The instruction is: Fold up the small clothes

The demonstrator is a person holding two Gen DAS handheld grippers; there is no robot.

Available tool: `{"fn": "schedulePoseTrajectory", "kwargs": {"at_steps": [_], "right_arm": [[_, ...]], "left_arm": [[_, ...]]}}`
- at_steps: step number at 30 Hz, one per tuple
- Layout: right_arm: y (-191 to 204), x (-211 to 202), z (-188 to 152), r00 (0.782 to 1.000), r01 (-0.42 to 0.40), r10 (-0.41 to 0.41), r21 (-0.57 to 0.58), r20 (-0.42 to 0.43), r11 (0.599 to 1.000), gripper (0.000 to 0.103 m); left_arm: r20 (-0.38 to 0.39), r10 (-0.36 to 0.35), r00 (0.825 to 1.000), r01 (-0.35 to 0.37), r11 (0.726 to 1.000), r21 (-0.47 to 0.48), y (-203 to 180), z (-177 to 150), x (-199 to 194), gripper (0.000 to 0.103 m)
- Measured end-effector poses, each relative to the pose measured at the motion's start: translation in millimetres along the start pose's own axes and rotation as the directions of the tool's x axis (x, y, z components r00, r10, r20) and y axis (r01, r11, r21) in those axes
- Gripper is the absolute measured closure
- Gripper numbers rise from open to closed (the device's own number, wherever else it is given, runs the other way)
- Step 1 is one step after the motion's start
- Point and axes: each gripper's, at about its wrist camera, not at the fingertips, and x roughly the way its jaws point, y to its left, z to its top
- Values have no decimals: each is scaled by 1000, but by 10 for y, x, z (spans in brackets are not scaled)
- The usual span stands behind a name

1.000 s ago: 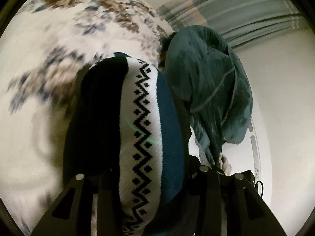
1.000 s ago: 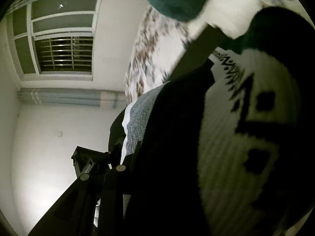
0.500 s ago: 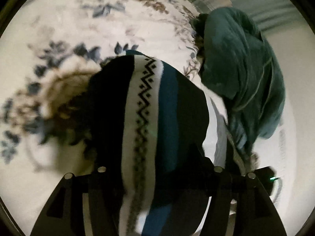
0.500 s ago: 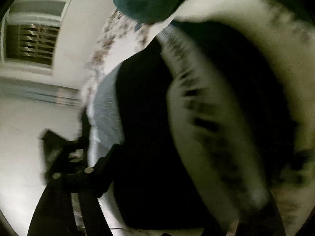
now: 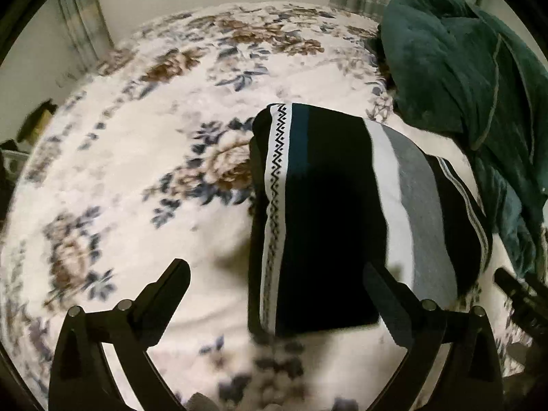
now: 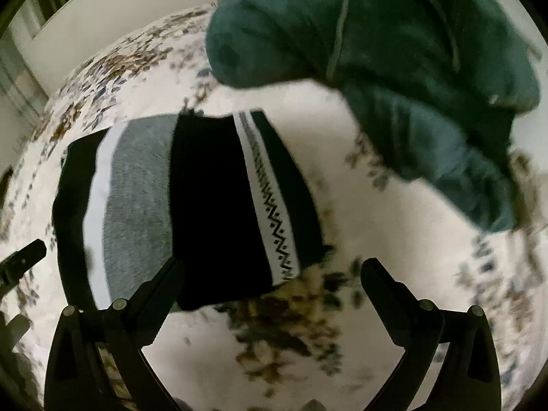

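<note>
1. Left wrist view: we see the left gripper point(image 5: 275, 274) angled down over the floral bedspread point(image 5: 137, 157), fingers spread wide, nothing between them. The folded striped garment point(image 5: 328, 212) lies flat on the bedspread, ahead and toward the right finger point(image 5: 383, 287), which overlaps its near edge; contact unclear. A teal blanket point(image 5: 462, 61) is bunched beyond it at upper right. The other gripper's tip shows at the right edge.
2. Right wrist view: the right gripper point(image 6: 270, 274) also points down at the bedspread point(image 6: 394, 239), fingers released and apart, holding nothing. The garment point(image 6: 191, 205) sits ahead-left, its near corner at the left finger point(image 6: 164, 284). Teal blanket point(image 6: 394, 41) lies above.
</note>
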Motion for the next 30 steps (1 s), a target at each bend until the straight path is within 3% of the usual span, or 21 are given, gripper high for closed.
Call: {"fn": "schedulePoseTrajectory", "kwargs": {"at_steps": [8, 12, 23, 30], "right_arm": [[-145, -1625, -262, 993, 80, -74, -57, 90, 995, 0], [-274, -2374, -423, 990, 73, -65, -59, 123, 996, 0], [-608, -4697, -914, 949, 56, -27, -84, 314, 995, 0], [-762, -5707, -1192, 914, 33, 11, -100, 406, 994, 0]], "left_arm": [[87, 11, 996, -11, 1000, 2, -215, -228, -1280, 0], [142, 10, 990, -14, 1000, 28, -345, -420, -2034, 0], [248, -14, 969, 7, 999, 32, -545, -904, -3788, 0], [337, 1, 941, -6, 1000, 15, -599, -1196, -4579, 0]]}}
